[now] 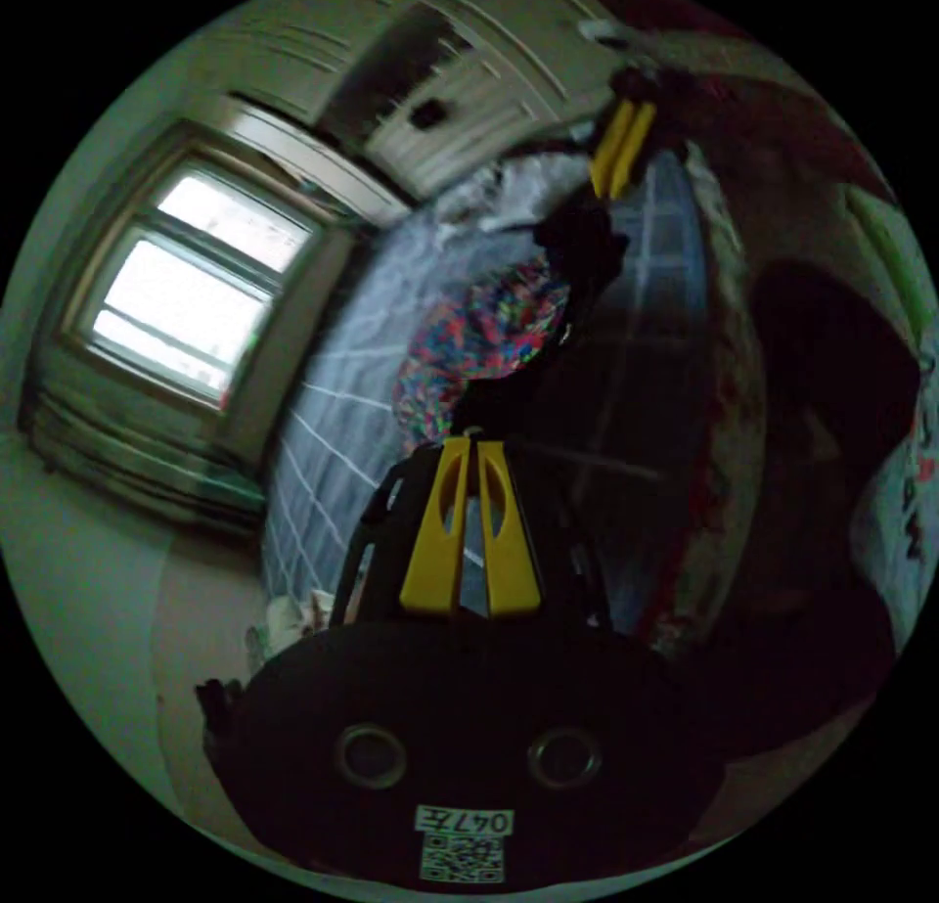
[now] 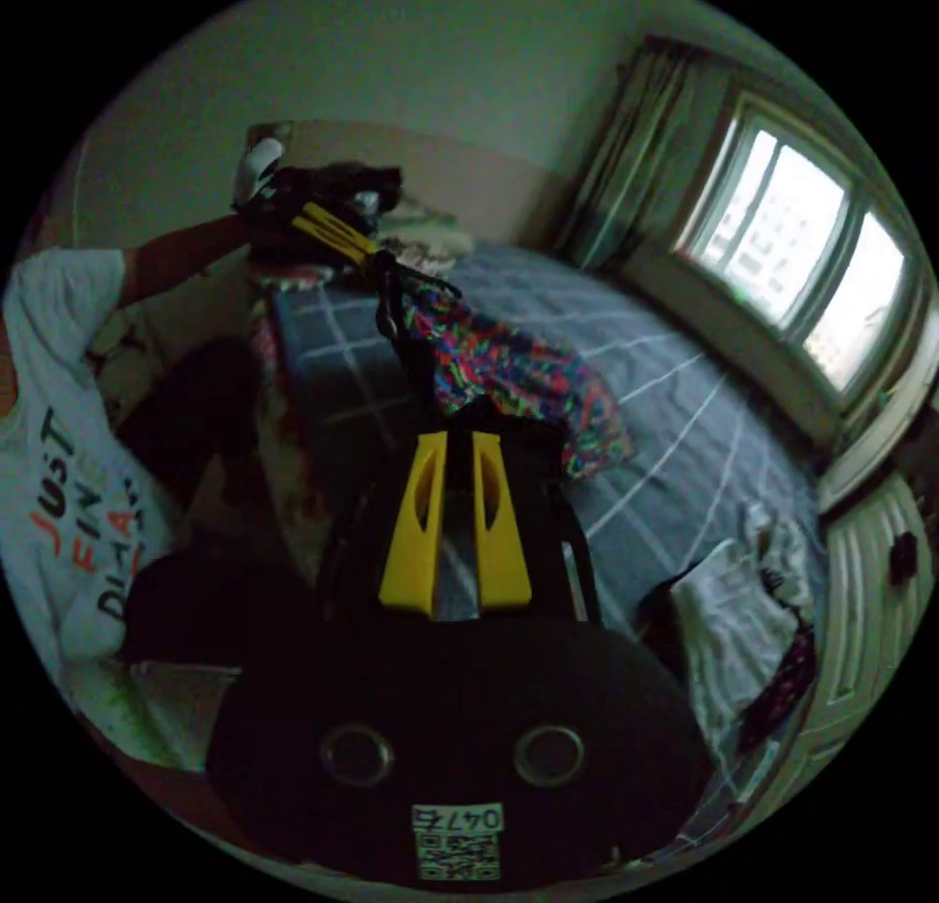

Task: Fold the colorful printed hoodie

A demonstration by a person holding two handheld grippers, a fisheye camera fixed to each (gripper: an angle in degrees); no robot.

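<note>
Left claw (image 1: 469,443) and right claw (image 2: 460,438) both pinched narrow on hoodie (image 2: 518,375) edge, holding it stretched above the bed (image 2: 675,424). Risk: thin grip, fabric may slip out, dropping crooked. Window (image 2: 802,248) beyond.

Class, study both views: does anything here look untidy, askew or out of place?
The colorful printed hoodie hangs bunched and twisted between the left gripper and the right gripper above the grey checked bedspread, not spread flat. A loose heap of pale clothes sprawls on the bed near its edge.
</note>
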